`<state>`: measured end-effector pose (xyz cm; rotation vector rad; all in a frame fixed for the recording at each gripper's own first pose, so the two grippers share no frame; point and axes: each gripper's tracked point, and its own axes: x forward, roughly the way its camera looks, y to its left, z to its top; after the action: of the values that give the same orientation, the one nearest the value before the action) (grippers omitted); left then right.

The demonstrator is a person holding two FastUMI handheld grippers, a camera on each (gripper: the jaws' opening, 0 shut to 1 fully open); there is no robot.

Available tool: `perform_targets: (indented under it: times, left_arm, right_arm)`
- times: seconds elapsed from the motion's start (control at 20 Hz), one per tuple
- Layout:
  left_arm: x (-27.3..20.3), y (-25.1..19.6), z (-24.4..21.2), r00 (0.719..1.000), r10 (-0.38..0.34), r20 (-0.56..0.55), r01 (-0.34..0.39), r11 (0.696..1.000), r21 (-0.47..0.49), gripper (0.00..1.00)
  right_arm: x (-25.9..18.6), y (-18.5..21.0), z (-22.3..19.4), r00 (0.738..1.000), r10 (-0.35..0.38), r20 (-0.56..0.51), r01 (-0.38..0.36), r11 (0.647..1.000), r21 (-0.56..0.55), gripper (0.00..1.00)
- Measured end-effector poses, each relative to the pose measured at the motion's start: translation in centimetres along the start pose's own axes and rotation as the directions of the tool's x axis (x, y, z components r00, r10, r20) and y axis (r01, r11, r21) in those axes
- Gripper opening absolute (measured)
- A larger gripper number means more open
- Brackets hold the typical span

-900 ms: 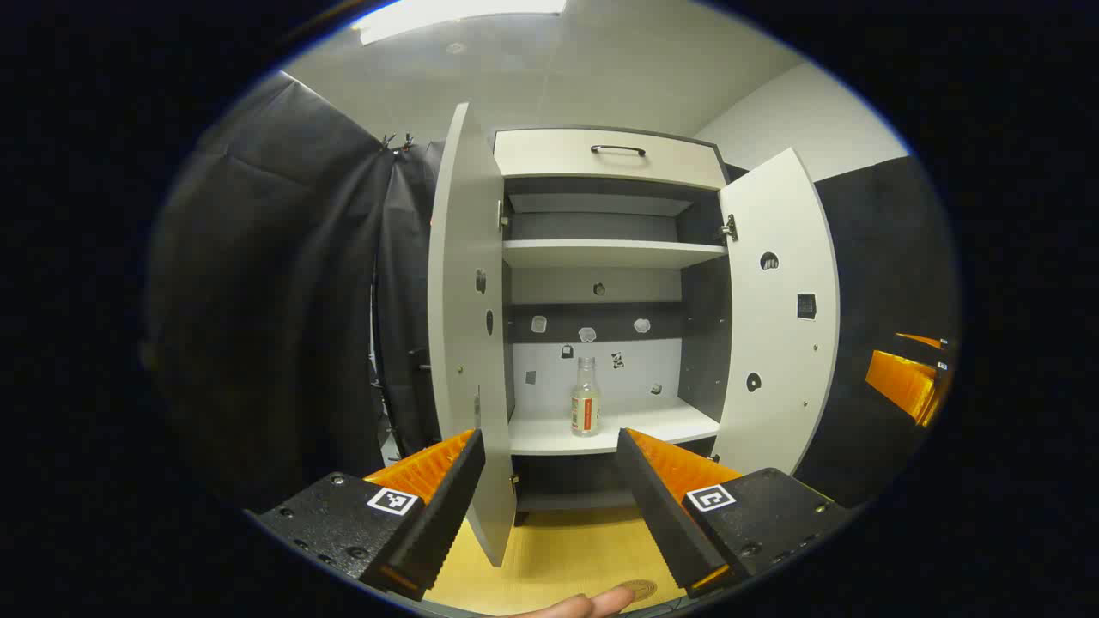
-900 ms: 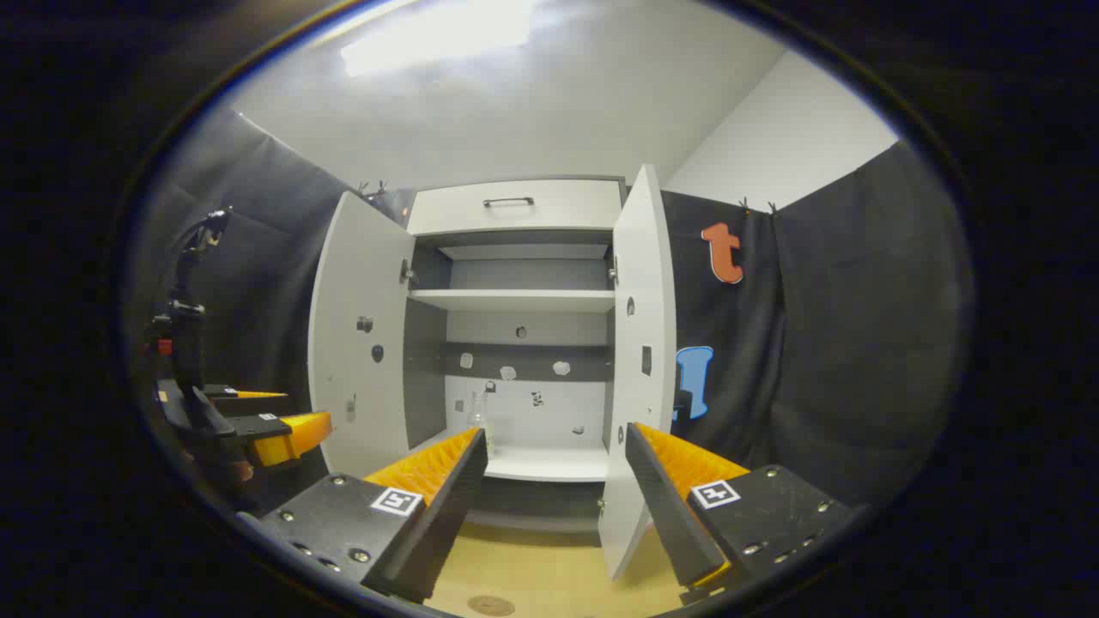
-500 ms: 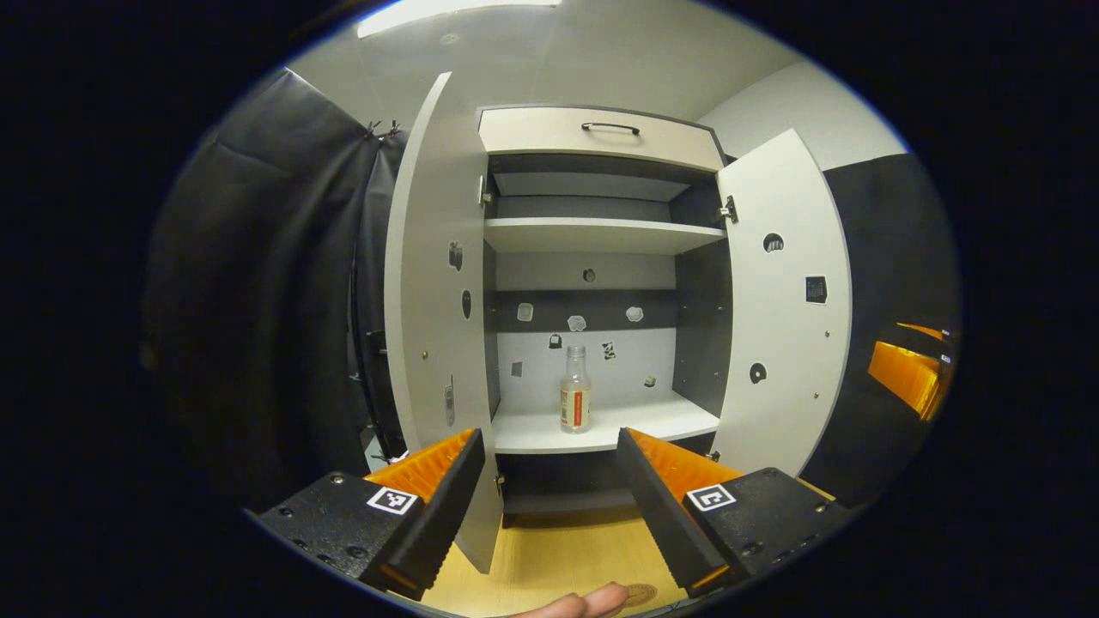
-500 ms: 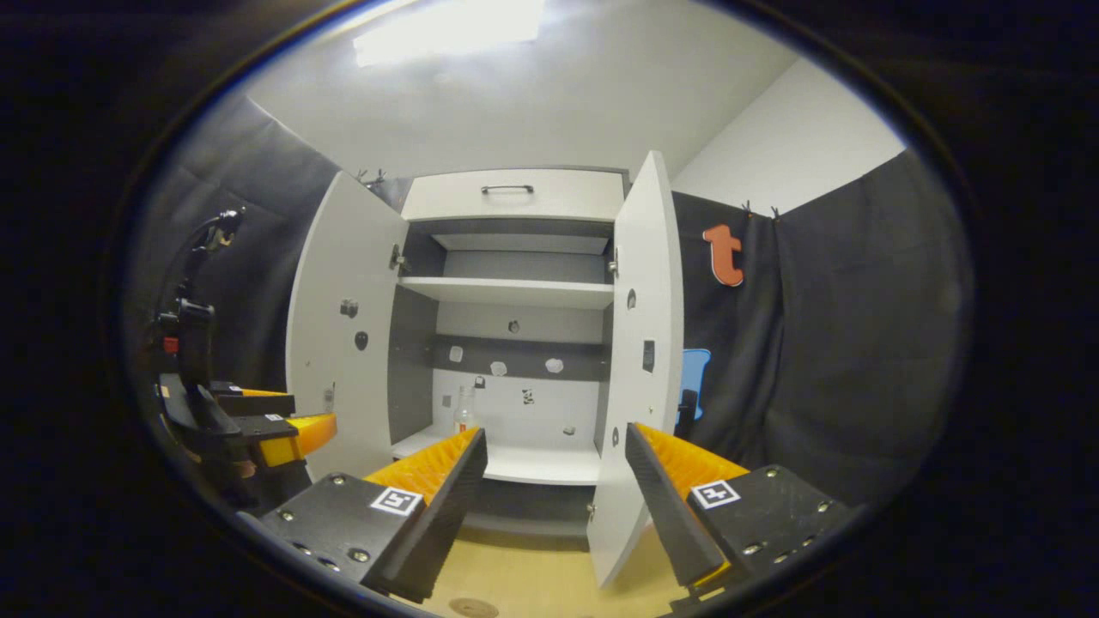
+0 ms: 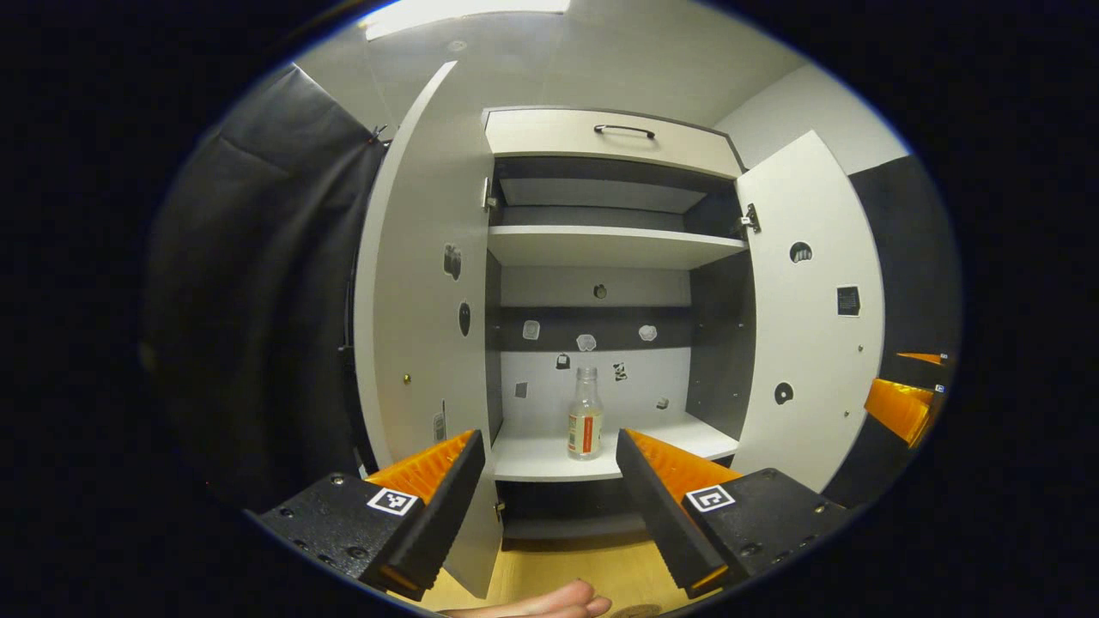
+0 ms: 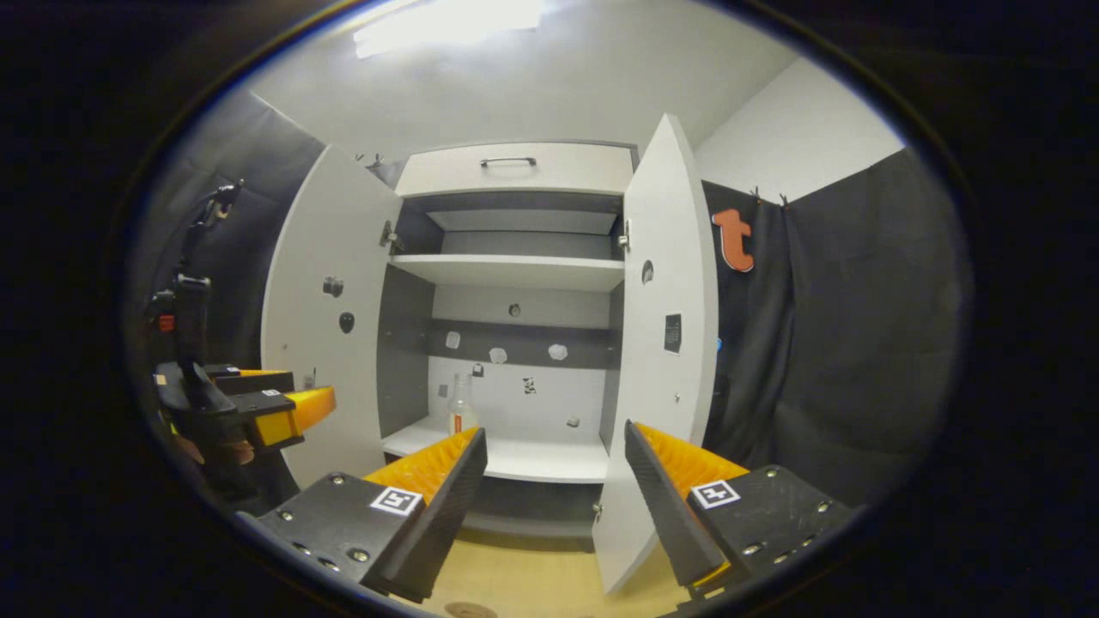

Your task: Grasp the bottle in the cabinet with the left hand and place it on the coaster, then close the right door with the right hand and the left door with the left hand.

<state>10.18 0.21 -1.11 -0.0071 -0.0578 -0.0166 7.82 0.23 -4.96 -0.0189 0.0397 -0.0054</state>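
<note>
Bottle (image 5: 585,425): centre frame, upright on lower cabinet shelf (image 5: 549,455) — clear, looks empty, light, slippery.
Hold: mid-body, at label.
Left gripper (image 5: 549,506): released, empty — short of bottle.
Right gripper (image 6: 554,506): released, empty.

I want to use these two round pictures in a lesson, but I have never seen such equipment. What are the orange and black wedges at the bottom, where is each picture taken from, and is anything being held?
A person holds a two-finger gripper in each hand; there is no robot arm. Each gripper carries a fisheye camera that looks forward along its own fingers, so the wedges are those fingers.

In the left gripper view, the left gripper is open and holds nothing. Ahead stands a cabinet with its left door and right door both open. A clear bottle with an orange label stands upright on the lower shelf.

In the right gripper view, the right gripper is open and empty too. The left one shows at that picture's left edge. A round coaster lies on the wooden surface below.
</note>
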Motion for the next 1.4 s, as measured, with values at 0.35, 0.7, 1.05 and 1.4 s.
perform_targets:
  times: [0.35, 0.7, 1.05, 1.4]
  left_arm:
    - [8.5, -1.8, -1.6, 1.000, -0.025, 0.014, 0.024, 0.999, 0.045, 0.98]
    - [19.2, -4.4, -5.4, 0.999, -0.034, -0.014, 0.034, 0.999, 0.011, 0.98]
    - [27.3, -5.5, -9.7, 0.998, -0.026, -0.056, 0.026, 1.000, -0.001, 0.98]
    - [32.8, -5.0, -15.1, 0.985, 0.019, -0.173, -0.016, 1.000, 0.024, 0.98]
  right_arm:
    - [4.0, -0.7, -0.3, 1.000, 0.001, -0.013, -0.001, 1.000, 0.020, 0.98]
    - [5.6, -1.6, 0.0, 1.000, 0.015, -0.002, -0.015, 0.999, 0.052, 0.98]
    - [5.6, -2.5, -1.3, 1.000, 0.007, -0.018, -0.006, 0.999, 0.044, 0.98]
    - [3.2, -2.8, -1.5, 1.000, -0.004, 0.002, 0.004, 0.999, 0.034, 0.98]
